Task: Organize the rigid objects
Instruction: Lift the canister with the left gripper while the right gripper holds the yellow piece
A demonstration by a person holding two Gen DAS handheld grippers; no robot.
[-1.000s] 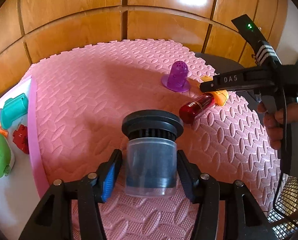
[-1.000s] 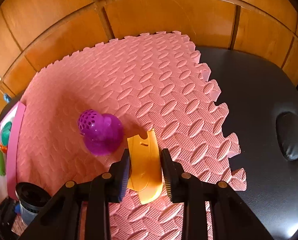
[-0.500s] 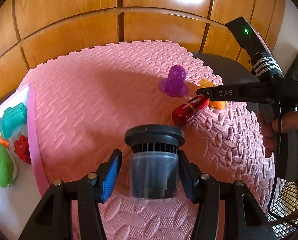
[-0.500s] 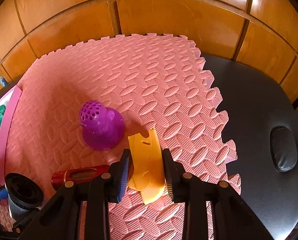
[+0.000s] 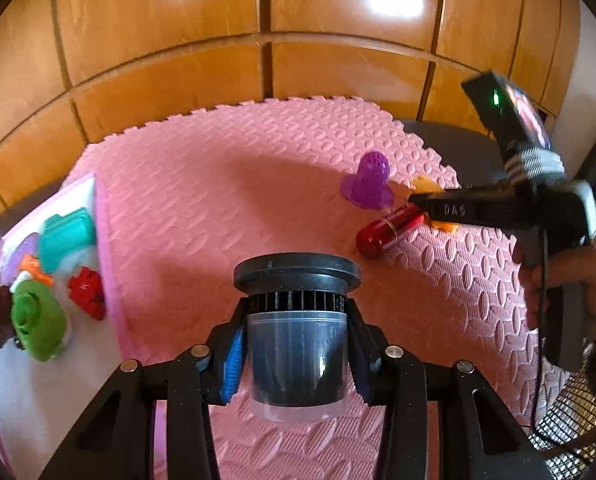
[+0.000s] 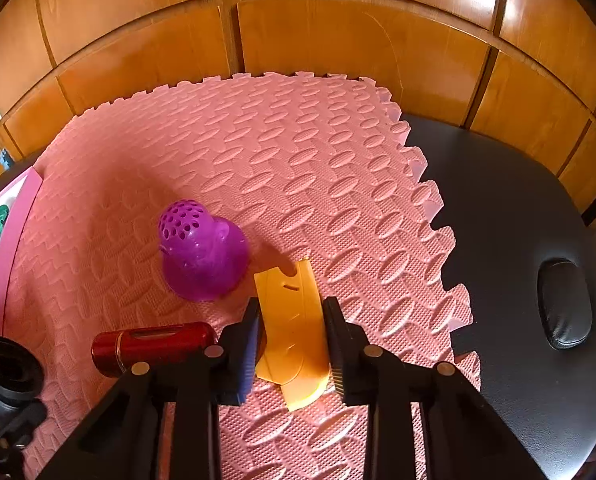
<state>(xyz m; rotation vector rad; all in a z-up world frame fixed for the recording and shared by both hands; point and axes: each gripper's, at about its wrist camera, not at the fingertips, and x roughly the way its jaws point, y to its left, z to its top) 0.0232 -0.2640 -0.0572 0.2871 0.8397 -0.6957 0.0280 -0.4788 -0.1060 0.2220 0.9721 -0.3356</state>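
Two hand-held grippers are at work, and the nearer change belongs to the left hand-held gripper (image 5: 295, 354): a second ago its fingers stood apart on either side of the black-capped filter canister (image 5: 296, 332), and now they are pressed against its clear body just under the ribbed collar, so the canister looks gripped and, by my reading, ready to be carried. It is held upright with its black cap on top, close above the pink foam mat (image 5: 225, 200); whether its base is off the mat I cannot tell. That suggests the pick is made and the transport leg is next, most likely toward the pink-rimmed tray (image 5: 109, 280) at the left, where a green toy (image 5: 37, 320), a red piece (image 5: 86, 292) and a teal piece (image 5: 67, 236) already lie. Farther out, the right hand-held gripper (image 6: 291, 340) has closed in on the yellow plastic piece (image 6: 289, 320) over the same second: its fingers bracket the piece's two long edges, the right one touching or nearly so, the left one with a thin gap, so the grasp seems not quite complete. The piece lies flat on the mat. Just to its left lies the red cylinder (image 6: 153, 346) on its side, and beyond that the purple perforated dome (image 6: 201, 252) stands upright, both untouched. The left tool points forward and level; the right one pitches down toward the mat, held from the far right edge of the left view by the person's hand (image 5: 558, 284).
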